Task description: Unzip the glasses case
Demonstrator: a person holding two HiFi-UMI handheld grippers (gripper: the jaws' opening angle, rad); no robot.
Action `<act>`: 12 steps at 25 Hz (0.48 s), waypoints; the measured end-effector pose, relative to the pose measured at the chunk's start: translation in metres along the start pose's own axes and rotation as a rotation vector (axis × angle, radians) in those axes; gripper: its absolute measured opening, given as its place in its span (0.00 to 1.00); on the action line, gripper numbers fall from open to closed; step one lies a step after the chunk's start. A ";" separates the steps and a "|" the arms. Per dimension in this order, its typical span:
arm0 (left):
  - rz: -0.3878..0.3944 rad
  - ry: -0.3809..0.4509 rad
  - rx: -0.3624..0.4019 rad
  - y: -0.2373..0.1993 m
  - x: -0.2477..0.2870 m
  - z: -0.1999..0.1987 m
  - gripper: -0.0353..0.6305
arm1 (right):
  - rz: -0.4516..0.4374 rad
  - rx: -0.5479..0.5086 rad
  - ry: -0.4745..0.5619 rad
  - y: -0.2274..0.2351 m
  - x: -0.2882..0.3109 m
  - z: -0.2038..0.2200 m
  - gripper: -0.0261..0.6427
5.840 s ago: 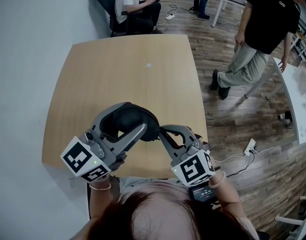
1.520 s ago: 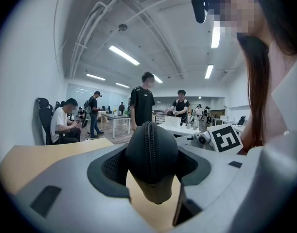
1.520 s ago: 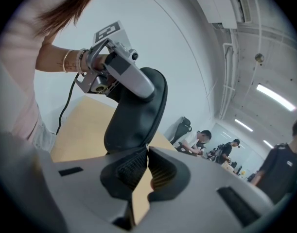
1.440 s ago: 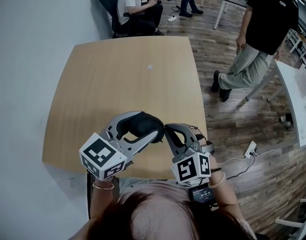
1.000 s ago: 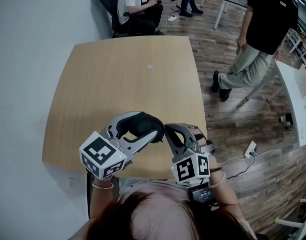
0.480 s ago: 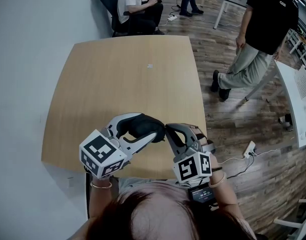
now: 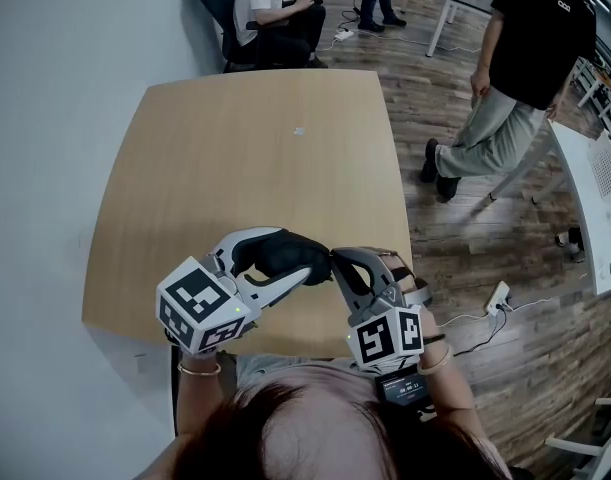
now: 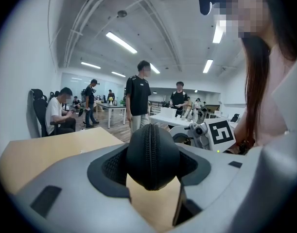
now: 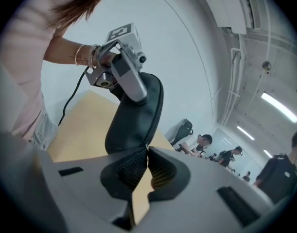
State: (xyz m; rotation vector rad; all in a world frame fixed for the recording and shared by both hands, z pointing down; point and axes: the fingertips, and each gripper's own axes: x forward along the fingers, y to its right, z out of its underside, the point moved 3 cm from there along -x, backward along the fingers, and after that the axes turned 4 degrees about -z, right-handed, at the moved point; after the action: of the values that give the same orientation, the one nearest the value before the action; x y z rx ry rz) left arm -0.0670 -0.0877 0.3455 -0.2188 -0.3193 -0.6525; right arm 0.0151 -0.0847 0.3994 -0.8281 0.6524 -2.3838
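While I watch the head view, the glasses case (image 7: 285, 251) is up off the table (image 7: 245, 148), over its 6 o'clock edge, just in front of the operator. The left gripper (image 7: 277, 258) comes in from 8 o'clock and has the dark case between its jaws. The right gripper (image 7: 334, 259) meets the case's 3 o'clock end, tips touching it. A small white speck (image 7: 298, 131) lies alone near the table's middle. A seated person (image 7: 270, 8) is at 12 o'clock beyond the table and a standing person (image 7: 530, 68) is at 2 o'clock on the wood floor. From the left gripper view, I see the jaws spread wide around the rounded end of the case (image 8: 152, 157), both pads pressed on its sides, with the zip track running straight down its middle. The right gripper's marker cube (image 8: 221, 132) shows at 3 o'clock behind it. From the right gripper view, the jaws are pinched nearly together, tips meeting at the case's lower edge on what I take to be the zip pull (image 9: 147, 148), though it is too small to be sure. The case (image 9: 133, 120) stands at 12 o'clock from those tips, with one of the left gripper's fingers (image 9: 131, 84) laid along it.
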 end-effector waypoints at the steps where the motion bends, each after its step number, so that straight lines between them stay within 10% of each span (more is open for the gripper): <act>1: 0.007 0.007 -0.007 0.000 0.000 0.000 0.43 | -0.005 0.011 0.008 0.001 -0.001 0.000 0.06; 12: 0.022 0.161 -0.066 -0.004 -0.009 -0.013 0.43 | -0.024 0.107 0.073 0.008 -0.006 -0.007 0.06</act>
State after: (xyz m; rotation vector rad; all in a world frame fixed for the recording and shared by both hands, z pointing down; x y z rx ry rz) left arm -0.0731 -0.0898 0.3309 -0.2313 -0.1406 -0.6548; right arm 0.0168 -0.0847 0.3870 -0.7102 0.5412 -2.4568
